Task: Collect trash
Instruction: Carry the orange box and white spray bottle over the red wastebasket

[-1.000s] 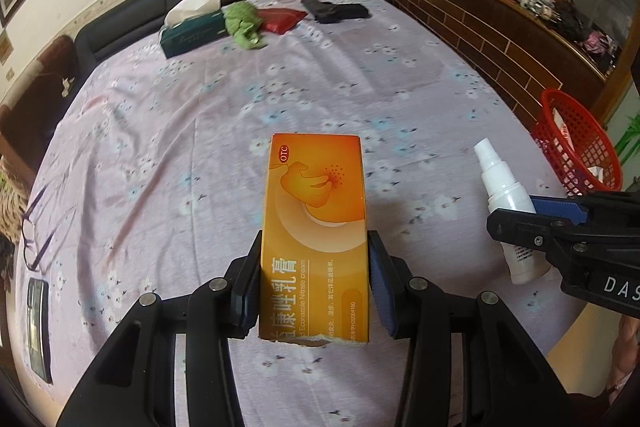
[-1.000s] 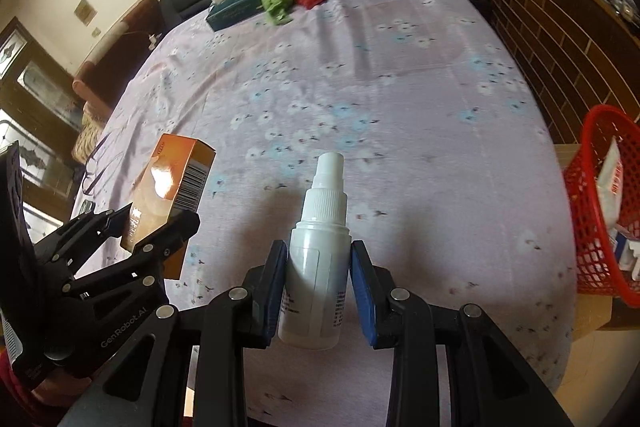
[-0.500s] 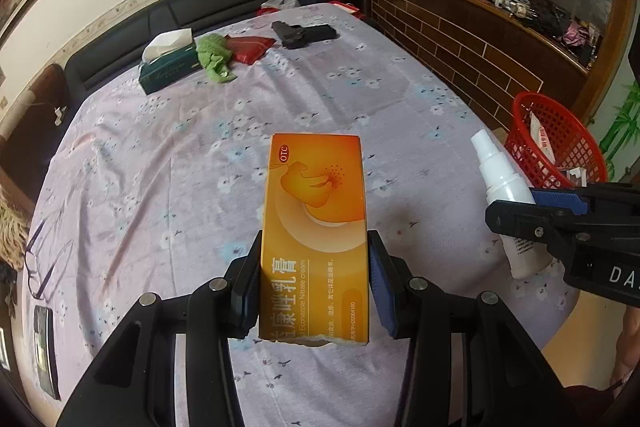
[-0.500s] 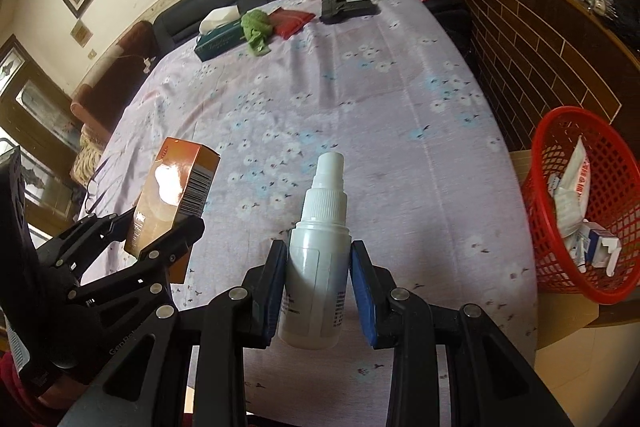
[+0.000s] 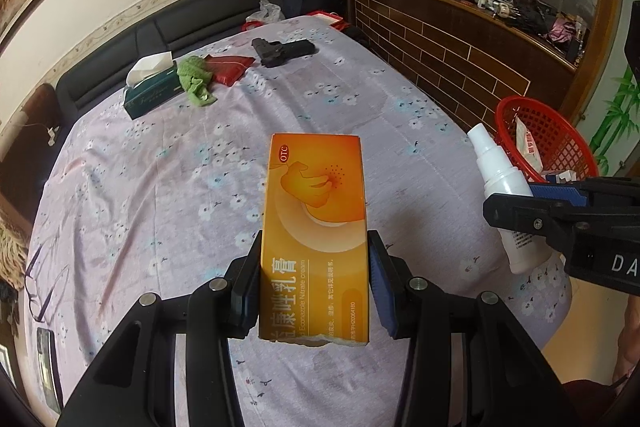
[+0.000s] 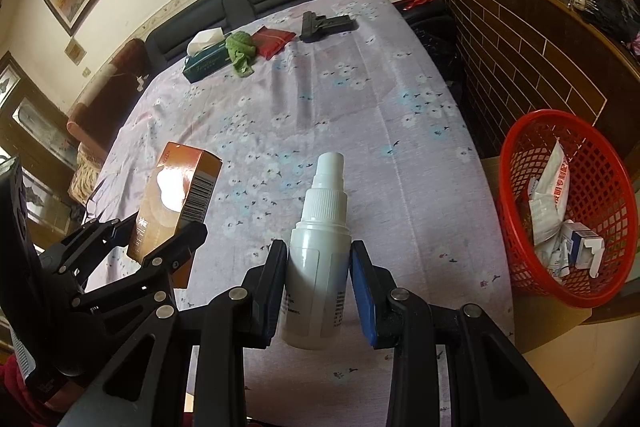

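My left gripper (image 5: 314,287) is shut on an orange cream box (image 5: 316,211), held above the near part of the table (image 5: 168,163). My right gripper (image 6: 318,287) is shut on a white spray bottle (image 6: 320,227), nozzle pointing away. The bottle also shows in the left wrist view (image 5: 504,195), and the box in the right wrist view (image 6: 176,203). A red mesh basket (image 6: 520,155) stands off the table's right edge with several wrappers and a small box inside; it also shows in the left wrist view (image 5: 568,147).
At the table's far end lie a green tissue box (image 5: 150,93), a green cloth (image 5: 194,79), a red pouch (image 5: 228,69) and a black object (image 5: 282,51). Glasses (image 5: 40,287) lie at the left edge. A brick-faced counter (image 5: 460,55) runs along the right.
Both grippers have risen and drawn back from the table with their loads. The red basket now shows more fully at the right.
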Demonstrator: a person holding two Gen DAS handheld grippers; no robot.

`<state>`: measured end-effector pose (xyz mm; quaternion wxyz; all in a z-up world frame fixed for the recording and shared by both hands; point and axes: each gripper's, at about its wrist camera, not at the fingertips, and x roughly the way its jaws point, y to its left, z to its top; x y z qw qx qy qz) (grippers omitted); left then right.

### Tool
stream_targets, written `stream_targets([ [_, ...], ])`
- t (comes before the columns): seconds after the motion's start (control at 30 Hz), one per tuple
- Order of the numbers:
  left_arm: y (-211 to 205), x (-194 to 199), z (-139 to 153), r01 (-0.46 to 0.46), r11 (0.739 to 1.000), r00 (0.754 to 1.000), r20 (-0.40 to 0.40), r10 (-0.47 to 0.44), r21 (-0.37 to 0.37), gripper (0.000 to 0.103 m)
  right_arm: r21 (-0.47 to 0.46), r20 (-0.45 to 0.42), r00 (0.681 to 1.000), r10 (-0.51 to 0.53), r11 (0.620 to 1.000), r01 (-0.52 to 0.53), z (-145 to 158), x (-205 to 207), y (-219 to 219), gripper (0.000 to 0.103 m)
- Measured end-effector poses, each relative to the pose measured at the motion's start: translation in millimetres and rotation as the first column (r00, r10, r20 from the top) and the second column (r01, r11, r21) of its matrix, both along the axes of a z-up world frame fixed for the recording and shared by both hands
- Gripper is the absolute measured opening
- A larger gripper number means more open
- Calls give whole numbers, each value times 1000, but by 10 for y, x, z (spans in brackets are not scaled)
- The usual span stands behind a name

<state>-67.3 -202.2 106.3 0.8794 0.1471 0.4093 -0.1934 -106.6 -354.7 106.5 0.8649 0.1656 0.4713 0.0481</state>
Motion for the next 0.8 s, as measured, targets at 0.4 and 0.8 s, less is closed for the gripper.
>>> stream_targets([
  [0.4,-135,26,-2,22,1000,1000,1,-22,3,45,1,8,1000,-25,1000,25,38,-5,-141,34],
  [0.8,-278,7,-19,48,999,999,-3,-48,14,45,10,14,998,-56,998,56,45,-58,-309,34],
])
